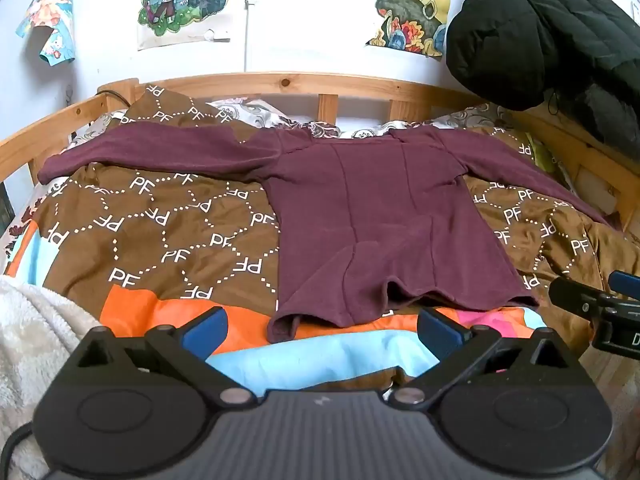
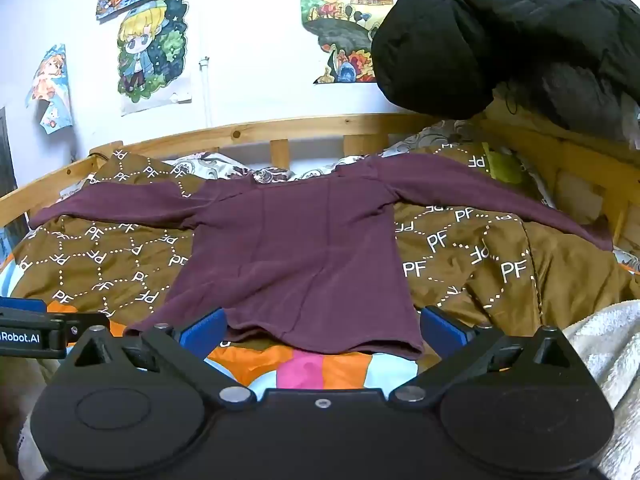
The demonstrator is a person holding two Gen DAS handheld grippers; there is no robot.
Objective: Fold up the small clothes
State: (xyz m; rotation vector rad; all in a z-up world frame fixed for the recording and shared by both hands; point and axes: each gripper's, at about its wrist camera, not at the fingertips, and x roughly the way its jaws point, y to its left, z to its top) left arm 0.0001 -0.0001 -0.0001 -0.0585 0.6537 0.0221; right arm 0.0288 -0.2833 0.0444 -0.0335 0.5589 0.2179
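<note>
Maroon shirt point(image 1: 376, 220) hem just beyond open left gripper point(image 1: 322, 330)

You are holding the left gripper point(image 1: 322, 330) wide apart at the bottom of the frame, nothing between its blue pads. Just above it a maroon long-sleeved top point(image 1: 372, 216) is lying flat, sleeves spreading left and right over the brown patterned quilt point(image 1: 160, 232). The right gripper point(image 1: 600, 308) is showing at the right edge.
</note>
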